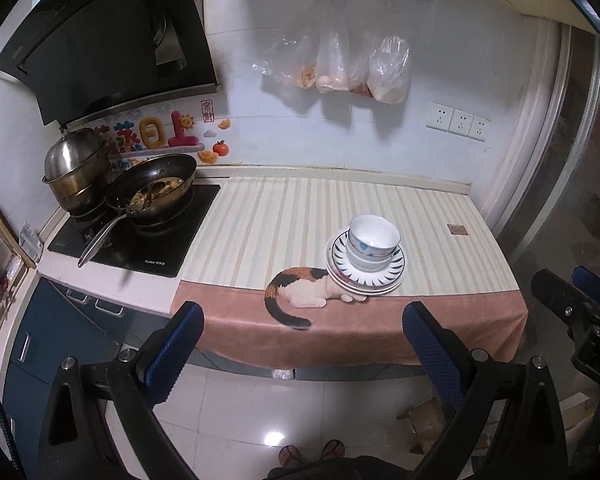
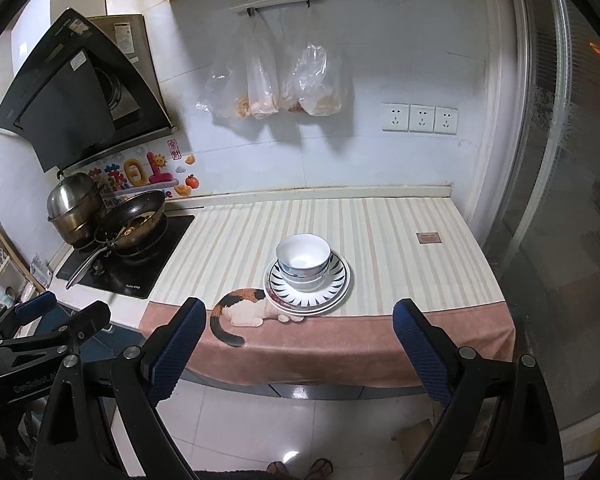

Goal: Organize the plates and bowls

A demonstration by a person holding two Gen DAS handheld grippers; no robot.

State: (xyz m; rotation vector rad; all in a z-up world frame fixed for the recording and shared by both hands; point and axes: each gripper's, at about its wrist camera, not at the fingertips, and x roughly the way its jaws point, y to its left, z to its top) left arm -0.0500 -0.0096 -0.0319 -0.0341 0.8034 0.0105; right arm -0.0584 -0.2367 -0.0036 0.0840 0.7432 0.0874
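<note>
A stack of white bowls (image 1: 373, 242) (image 2: 303, 258) sits nested on a pile of plates (image 1: 392, 276) (image 2: 332, 284), the top plate rimmed with black stripes. The pile rests on a striped cloth with a cat picture (image 1: 296, 292) (image 2: 244, 308), near the counter's front edge. My left gripper (image 1: 300, 320) hangs open in front of the counter, well short of the stack and holding nothing. My right gripper (image 2: 296, 316) is also open and empty, back from the counter edge. Each gripper shows in the other's view, the right gripper (image 1: 572, 300) and the left gripper (image 2: 40, 320).
A frying pan with food (image 1: 152, 192) (image 2: 132, 224) and a steel pot (image 1: 76, 168) (image 2: 74, 208) stand on the stove at the left. Plastic bags (image 1: 340, 68) (image 2: 276, 88) hang on the wall. A window frame (image 2: 540, 200) bounds the counter's right. Feet in sandals (image 1: 312, 454) stand on the tiled floor.
</note>
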